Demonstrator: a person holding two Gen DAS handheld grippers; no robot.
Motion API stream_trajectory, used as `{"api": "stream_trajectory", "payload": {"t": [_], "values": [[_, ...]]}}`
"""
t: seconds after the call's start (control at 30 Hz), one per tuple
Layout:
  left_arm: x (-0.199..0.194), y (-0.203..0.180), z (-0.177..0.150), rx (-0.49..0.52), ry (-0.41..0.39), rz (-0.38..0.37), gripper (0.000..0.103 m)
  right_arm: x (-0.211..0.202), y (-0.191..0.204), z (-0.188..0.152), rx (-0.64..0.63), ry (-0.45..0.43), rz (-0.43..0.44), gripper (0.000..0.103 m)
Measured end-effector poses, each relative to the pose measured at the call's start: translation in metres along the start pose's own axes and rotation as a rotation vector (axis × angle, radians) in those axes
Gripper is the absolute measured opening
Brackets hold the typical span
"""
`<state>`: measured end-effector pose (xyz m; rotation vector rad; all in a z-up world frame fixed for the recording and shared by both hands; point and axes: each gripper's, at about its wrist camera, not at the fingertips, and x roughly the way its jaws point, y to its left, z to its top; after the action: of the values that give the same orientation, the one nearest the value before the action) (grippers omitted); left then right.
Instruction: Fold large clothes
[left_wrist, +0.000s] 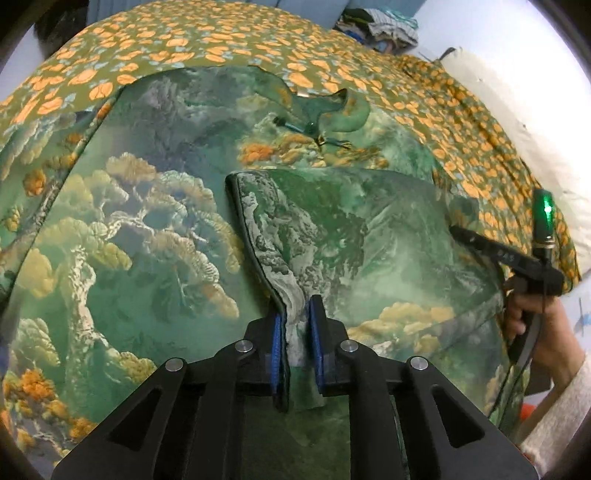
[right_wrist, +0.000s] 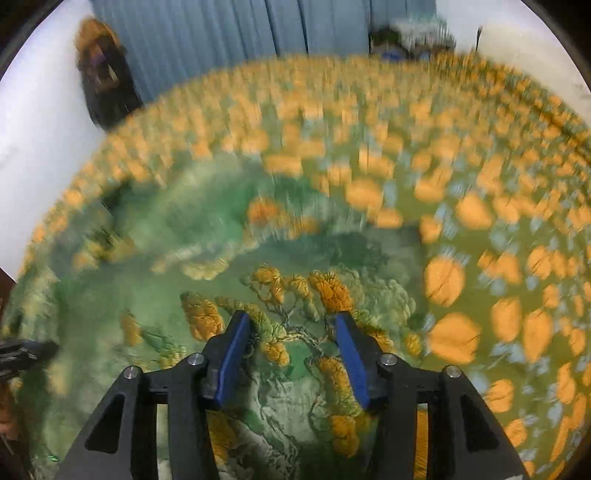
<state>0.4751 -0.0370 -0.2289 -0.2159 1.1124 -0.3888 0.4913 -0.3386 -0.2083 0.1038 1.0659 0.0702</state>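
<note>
Left wrist view: your left hand-held gripper (left_wrist: 297, 314) is closed down on a folded-over flap (left_wrist: 332, 236) of the green landscape-print garment (left_wrist: 122, 221); the dark-piped edge of the flap runs from the blue pads (left_wrist: 277, 350) up toward frame centre. The garment lies spread flat across the middle of the frame, its collar and small tie (left_wrist: 317, 122) in the upper centre. Only this view shows your right hand (left_wrist: 532, 317), at the right edge, gripping the handle of the other tool, which carries a green indicator light (left_wrist: 546, 210).

Right wrist view: heavy motion blur over the upper and outer frame; only the centre is sharp. Your right hand-held gripper (right_wrist: 291, 328) stands wide open, nothing between its blue pads (right_wrist: 232, 354), poised over an orange-tree patch of the garment (right_wrist: 295, 295). You cannot tell from this frame whether the tips touch the cloth. The tip of the left tool shows dark at the left edge.

Surface: the garment lies on a bed covered by an olive sheet with orange blobs (left_wrist: 221, 48), wrinkled along the right side.

Room: blue pleated curtain (right_wrist: 240, 33) at the top of the right view, white wall (right_wrist: 33, 122) at upper left, a heap of clothes (left_wrist: 380, 26) at upper right of the left view.

Pose: both tools point forward over the bed, left low on the cloth, right hand wrapped round its grip.
</note>
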Motion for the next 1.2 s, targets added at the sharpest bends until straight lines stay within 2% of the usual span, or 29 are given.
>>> {"api": "stream_trajectory", "payload": {"t": [0.13, 0.23, 0.33, 0.4, 0.5, 0.6, 0.67, 0.73, 0.8, 0.83, 0.9, 1.03, 1.13, 1.2], "values": [[0.0, -0.004, 0.001, 0.031, -0.011, 0.022, 0.017, -0.01, 0.001, -0.004, 0.0, -0.029, -0.01, 0.049], [-0.001, -0.004, -0.001, 0.034, -0.019, 0.028, 0.018, -0.039, 0.013, -0.017, -0.066, -0.059, -0.027, 0.049], [0.001, -0.004, -0.001, 0.027, -0.028, 0.026, 0.019, -0.074, 0.022, -0.038, -0.109, -0.09, 0.017, 0.049], [0.004, -0.005, -0.001, 0.028, -0.031, 0.029, 0.02, -0.082, 0.026, -0.049, -0.122, -0.081, 0.036, 0.049], [0.004, -0.006, -0.003, 0.034, -0.038, 0.043, 0.024, -0.054, 0.022, -0.064, -0.114, 0.012, 0.015, 0.049], [-0.001, -0.006, -0.005, 0.03, -0.047, 0.055, 0.028, -0.036, 0.016, -0.067, -0.081, 0.008, 0.029, 0.049], [-0.008, -0.006, -0.008, 0.024, -0.054, 0.069, 0.042, -0.036, 0.019, -0.065, -0.072, -0.007, 0.008, 0.049], [-0.022, -0.006, -0.012, 0.023, -0.059, 0.09, 0.067, -0.044, 0.022, -0.068, -0.066, -0.042, -0.013, 0.05], [-0.047, -0.003, -0.024, 0.038, -0.073, 0.111, 0.08, -0.06, 0.027, -0.075, -0.081, -0.092, -0.043, 0.052], [-0.053, -0.002, -0.028, 0.045, -0.078, 0.115, 0.083, -0.07, 0.03, -0.079, -0.089, -0.119, -0.054, 0.06], [-0.077, 0.01, -0.044, 0.064, -0.083, 0.131, 0.085, -0.09, 0.037, -0.09, -0.092, -0.16, -0.053, 0.067], [-0.114, 0.057, -0.075, 0.03, -0.09, 0.206, 0.086, -0.127, 0.049, -0.115, -0.078, -0.218, -0.007, 0.067], [-0.137, 0.102, -0.086, -0.067, -0.104, 0.262, 0.086, -0.147, 0.064, -0.135, -0.077, -0.262, 0.023, 0.067], [-0.158, 0.144, -0.09, -0.196, -0.139, 0.273, 0.086, -0.157, 0.073, -0.148, -0.069, -0.286, 0.042, 0.067]]}}
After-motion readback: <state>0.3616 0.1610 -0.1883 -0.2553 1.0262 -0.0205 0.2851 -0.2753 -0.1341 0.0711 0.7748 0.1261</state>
